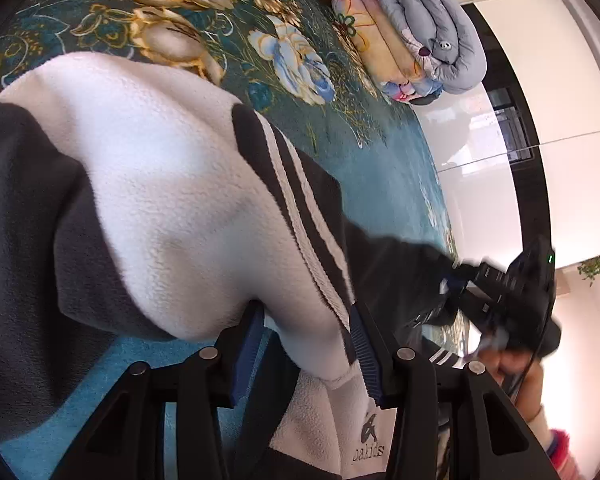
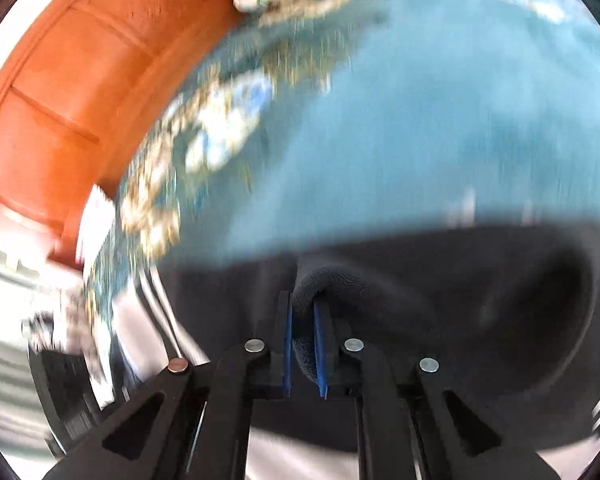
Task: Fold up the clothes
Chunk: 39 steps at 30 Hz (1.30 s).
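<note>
One fleece garment (image 1: 172,184); one floral bedspread (image 1: 340,128); two folded quilts (image 1: 420,40); two claws (image 1: 308,344).

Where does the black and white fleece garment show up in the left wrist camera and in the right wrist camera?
Left wrist view: the fleece garment fills the left and centre, its white part pinched in the left gripper.
Right wrist view: only its black part shows, across the lower half, bunched in the right gripper.
Shared landmark: the teal floral blanket underneath.
</note>
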{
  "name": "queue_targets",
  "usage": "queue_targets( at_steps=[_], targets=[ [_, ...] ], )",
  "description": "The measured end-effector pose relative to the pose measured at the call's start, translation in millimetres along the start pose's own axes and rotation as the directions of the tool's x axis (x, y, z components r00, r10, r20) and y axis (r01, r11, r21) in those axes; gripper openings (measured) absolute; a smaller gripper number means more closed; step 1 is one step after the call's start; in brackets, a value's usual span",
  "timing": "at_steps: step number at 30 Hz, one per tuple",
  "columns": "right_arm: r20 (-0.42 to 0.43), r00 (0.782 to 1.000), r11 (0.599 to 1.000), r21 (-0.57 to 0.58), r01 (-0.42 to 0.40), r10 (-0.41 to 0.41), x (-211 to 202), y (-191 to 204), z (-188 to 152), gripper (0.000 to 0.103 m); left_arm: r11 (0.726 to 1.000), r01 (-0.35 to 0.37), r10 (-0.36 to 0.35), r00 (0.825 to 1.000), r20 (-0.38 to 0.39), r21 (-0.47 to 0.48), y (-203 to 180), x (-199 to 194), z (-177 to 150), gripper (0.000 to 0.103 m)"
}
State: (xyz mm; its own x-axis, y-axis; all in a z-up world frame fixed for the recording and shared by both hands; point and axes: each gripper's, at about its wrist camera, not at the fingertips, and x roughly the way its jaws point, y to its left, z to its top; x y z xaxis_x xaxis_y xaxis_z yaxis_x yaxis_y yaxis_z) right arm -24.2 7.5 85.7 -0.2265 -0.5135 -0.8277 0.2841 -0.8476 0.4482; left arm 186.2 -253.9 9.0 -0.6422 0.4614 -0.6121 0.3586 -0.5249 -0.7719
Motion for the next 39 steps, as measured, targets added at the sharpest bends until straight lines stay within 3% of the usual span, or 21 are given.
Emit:
queue_targets(
  at_steps=[3,4,15,19,21,22,23,26,30,32,35,37,39],
  targets=[
    [0.03,0.999,0.999,-0.005,0.032,-0.032,-5.1,1.0,16.1,0.009,1.0,0.008,-0.008,1.0,-0.001,-0.014,3.8,-0.1,1.9,0.048],
    [0.037,0.998,0.999,-0.007,0.043,-0.042,-6.3,0.8,20.0,0.0,1.0,0.007,-0.007,1.0,-0.004,-0.016,3.9,1.2,2.4,0.048],
    [0.113,0.981,0.987,-0.02,0.158,-0.155,-19.6,-1.5,63.1,0.001,1.0,0.005,-0.005,1.0,-0.015,-0.018,3.5,8.5,6.2,0.048],
    [-0.021,0.997,0.997,-0.015,0.07,-0.07,-10.4,-13.7,32.8,0.002,1.0,0.005,-0.005,1.0,-0.023,-0.026,3.4,11.3,6.5,0.049],
    [-0.05,0.997,0.996,-0.067,0.054,-0.058,-7.7,-9.8,15.5,0.025,1.0,0.003,-0.004,1.0,-0.025,-0.027,3.4,11.2,6.0,0.05],
    [-0.053,0.997,0.994,-0.097,0.058,-0.063,-5.8,-6.4,7.9,0.055,1.0,0.003,-0.004,1.0,-0.026,-0.027,3.3,11.2,5.7,0.05],
    [-0.055,0.995,0.988,-0.138,0.074,-0.082,-1.5,-1.5,1.5,0.069,1.0,0.001,-0.002,1.0,-0.026,-0.025,2.9,11.1,5.7,0.05],
    [-0.035,0.979,0.929,-0.323,0.179,-0.201,15.4,19.1,-13.3,0.069,1.0,-0.004,0.003,1.0,-0.03,-0.019,2.5,10.9,5.3,0.051],
    [0.005,0.941,0.75,-0.602,0.273,-0.339,31.1,41.6,-24.8,0.068,1.0,-0.001,0.0,1.0,-0.03,-0.022,3.7,9.9,6.0,0.051],
    [-0.011,0.925,0.692,-0.666,0.276,-0.38,34.7,38.0,-27.4,0.068,1.0,-0.001,0.0,1.0,-0.031,-0.024,3.9,9.9,6.1,0.051],
    [-0.029,0.906,0.65,-0.707,0.279,-0.422,43.4,30.6,-26.9,0.068,1.0,-0.004,0.003,0.999,-0.034,-0.018,2.9,10.4,5.4,0.052],
    [-0.034,0.9,0.646,-0.708,0.286,-0.435,50.1,30.7,-27.1,0.068,1.0,-0.009,0.009,0.999,-0.039,-0.009,1.7,10.8,4.4,0.053],
    [-0.037,0.895,0.647,-0.704,0.293,-0.445,56.9,32.1,-27.4,0.056,1.0,-0.008,0.007,0.999,-0.04,-0.008,2.4,10.2,4.5,0.053]
  ],
)
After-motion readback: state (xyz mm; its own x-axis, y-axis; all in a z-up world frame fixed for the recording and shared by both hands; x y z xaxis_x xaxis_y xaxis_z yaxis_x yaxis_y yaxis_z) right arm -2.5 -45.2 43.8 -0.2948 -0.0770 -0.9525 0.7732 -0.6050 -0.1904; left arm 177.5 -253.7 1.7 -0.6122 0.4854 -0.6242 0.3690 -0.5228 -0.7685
